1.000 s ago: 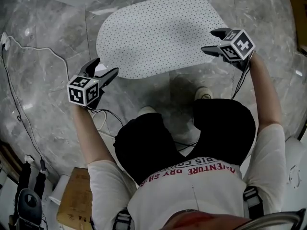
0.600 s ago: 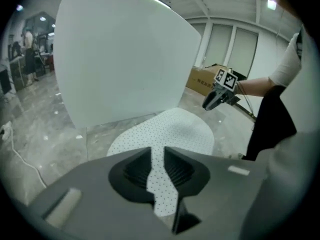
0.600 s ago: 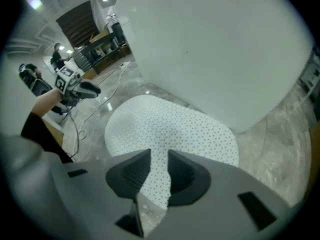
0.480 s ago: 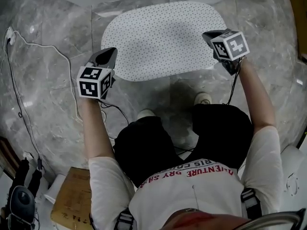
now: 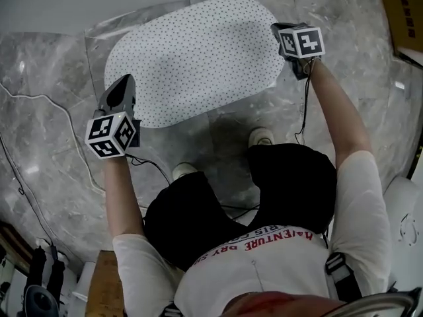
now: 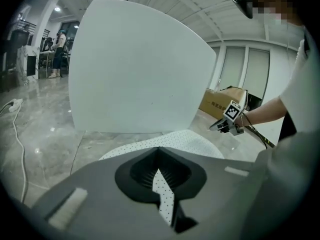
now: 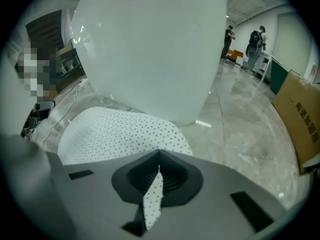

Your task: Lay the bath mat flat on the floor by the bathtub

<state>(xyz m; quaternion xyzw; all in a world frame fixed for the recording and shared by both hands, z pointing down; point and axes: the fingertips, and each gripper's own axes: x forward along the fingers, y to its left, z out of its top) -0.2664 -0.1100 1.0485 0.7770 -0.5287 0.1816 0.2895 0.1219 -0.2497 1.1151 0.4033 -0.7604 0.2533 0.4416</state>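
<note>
- Bath mat: white with dark dots and rounded ends. It is spread on the grey marble floor just beside the bathtub, one long side running along the tub's foot. Whether the mat touches the tub cannot be told.
- Bathtub: white and smooth-walled, and it stands on the far side of the mat from you. In the left gripper view the bathtub rises directly behind the mat.
- Your left gripper: it sits at the mat corner away from the tub. Its jaws are pressed together on the mat's edge, and a dotted strip of mat stands between them.
- Your right gripper: it sits at the mat's opposite end, closer to the tub's foot. Its jaws have just been closing and now pinch a fold of the mat's rim.
- Your shoes: both are on the floor, on the mat's side away from the tub.
- Cable: white, and it trails over the floor well apart from the tub, beyond your left gripper.
- Cardboard box: brown, and it stands apart from the tub, past your right gripper.
</note>
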